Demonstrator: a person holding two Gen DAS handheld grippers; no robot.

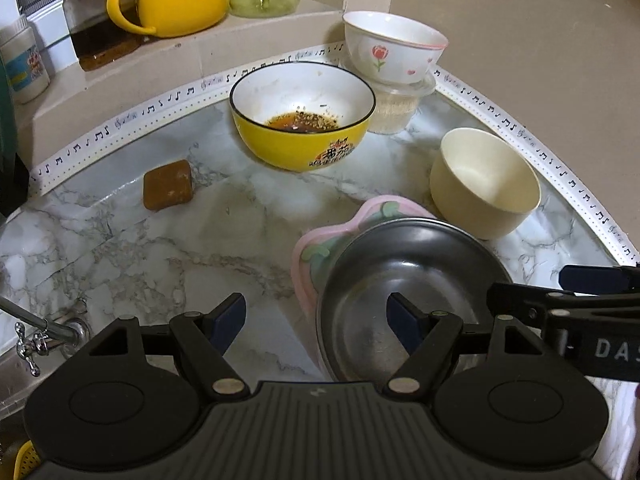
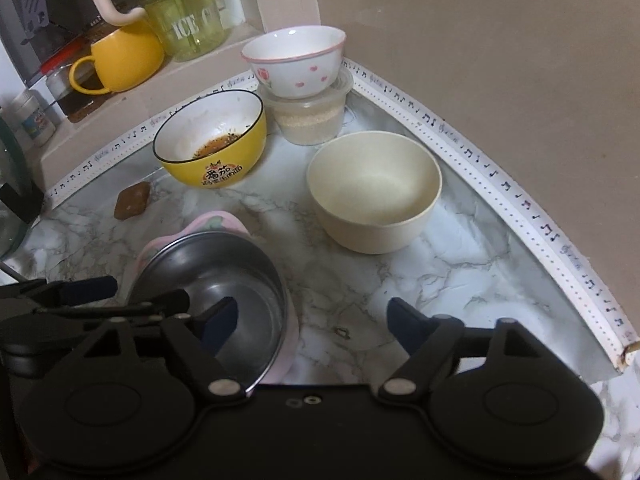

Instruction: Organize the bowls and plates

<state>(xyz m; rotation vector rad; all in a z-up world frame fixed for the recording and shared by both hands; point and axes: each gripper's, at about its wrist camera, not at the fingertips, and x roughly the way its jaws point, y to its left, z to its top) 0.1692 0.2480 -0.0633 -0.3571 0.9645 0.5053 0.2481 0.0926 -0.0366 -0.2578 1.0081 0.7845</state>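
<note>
We keep both grippers, left gripper (image 1: 316, 320) and right gripper (image 2: 312, 320), fingers wide, holding nothing. Steel bowl (image 1: 404, 292) sits on pink plate (image 1: 320, 240). We judge: approach cream bowl (image 2: 374, 188) slowly, grip rim, nest gently.

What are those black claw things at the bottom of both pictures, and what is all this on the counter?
They are two hand-held grippers, each carrying a camera looking along its fingers. One picture comes from the left gripper, the other from the right gripper. Both are open and hold nothing. On the marble counter a steel bowl sits on a pink plate. Behind are a cream bowl, a yellow bowl with sauce dregs, and a flowered bowl resting on a plastic tub.
</note>
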